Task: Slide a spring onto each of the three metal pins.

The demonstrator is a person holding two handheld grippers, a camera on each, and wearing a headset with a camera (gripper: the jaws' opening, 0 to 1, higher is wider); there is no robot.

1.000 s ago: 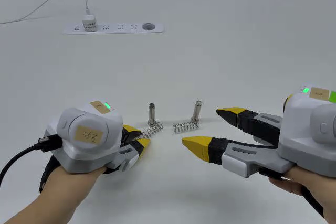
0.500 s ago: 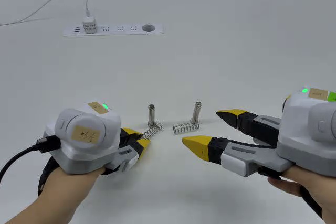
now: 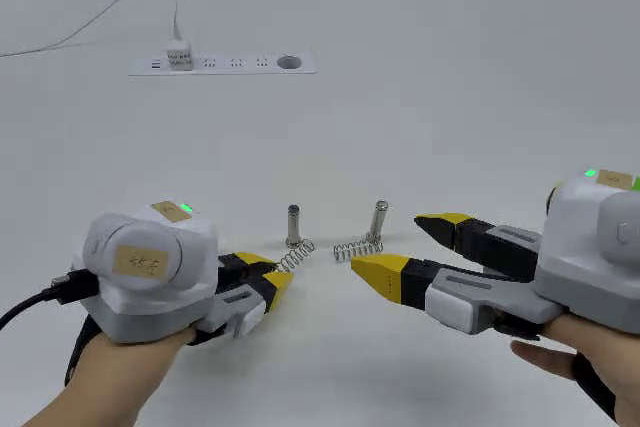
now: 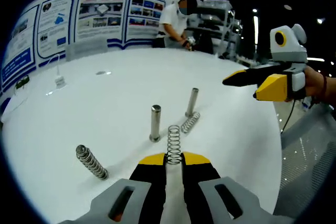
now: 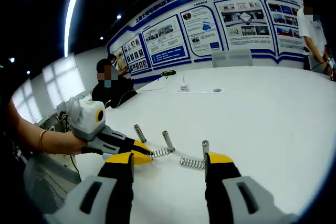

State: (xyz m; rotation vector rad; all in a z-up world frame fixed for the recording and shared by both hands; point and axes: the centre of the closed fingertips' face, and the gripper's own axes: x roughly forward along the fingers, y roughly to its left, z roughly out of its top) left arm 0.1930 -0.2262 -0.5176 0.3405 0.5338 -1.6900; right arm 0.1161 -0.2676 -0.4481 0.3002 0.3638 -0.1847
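Left hand-held gripper (image 4: 174, 159): pinching a spring (image 4: 174, 141) by its end, just beside an upright pin (image 4: 155, 123). Right hand-held gripper (image 5: 174, 159): jaws spread, near a second spring (image 5: 192, 163) lying on the tabletop (image 5: 262, 119).

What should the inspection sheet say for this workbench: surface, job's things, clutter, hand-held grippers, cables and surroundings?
Surface: white workbench, smooth.
Job's things: left bare pin and right bare pin stand upright; third pin already wears a spring; loose spring lies between the bare pins; held spring sits in the left jaws.
Clutter: nothing seen.
Grippers: left hand-held gripper shut on the held spring; right hand-held gripper open, holding nothing.
Cables: black cable from the left hand-held gripper; white lead to the power strip.
Surroundings: poster wall, people behind.
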